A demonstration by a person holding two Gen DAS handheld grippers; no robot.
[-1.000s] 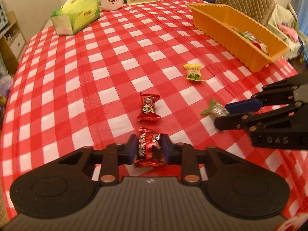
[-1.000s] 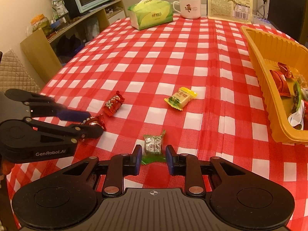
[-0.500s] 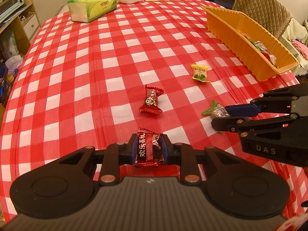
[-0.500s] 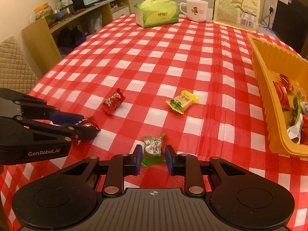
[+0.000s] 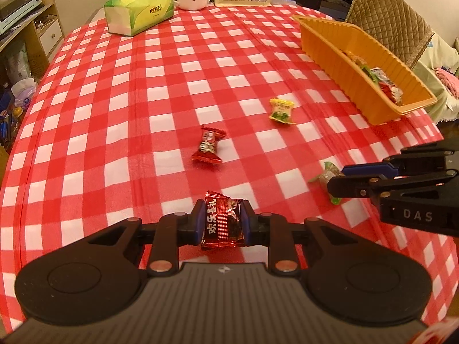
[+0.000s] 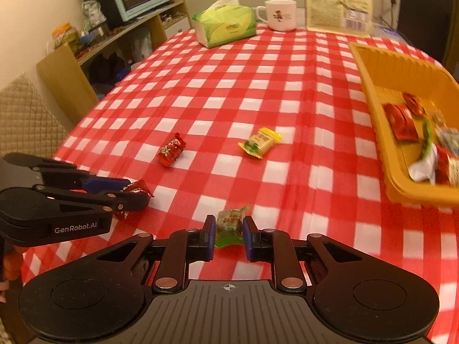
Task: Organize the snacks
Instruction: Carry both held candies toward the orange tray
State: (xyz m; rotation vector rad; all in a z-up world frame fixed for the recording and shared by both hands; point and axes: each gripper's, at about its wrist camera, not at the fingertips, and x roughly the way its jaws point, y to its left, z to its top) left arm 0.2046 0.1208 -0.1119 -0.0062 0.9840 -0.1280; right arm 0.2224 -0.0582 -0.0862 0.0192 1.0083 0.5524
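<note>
Presently the left gripper (image 5: 221, 223) clamps a red candy (image 5: 222, 223); the right gripper (image 6: 229, 233) pinches a green candy (image 6: 228, 223). The orange tray (image 6: 373, 66) lies along the table's right edge, nearer the right gripper.

A dark red foil candy (image 5: 223, 223) sits clamped upright between blue pads, a green-wrapped candy (image 6: 228, 223) between the other pair, while a red twist candy (image 5: 208, 147) and yellow packet (image 5: 282, 111) lie near the part-filled orange basket (image 5: 338, 47).

warm light, quilted chair (image 5: 390, 20), wooden shelf (image 6: 134, 28).
</note>
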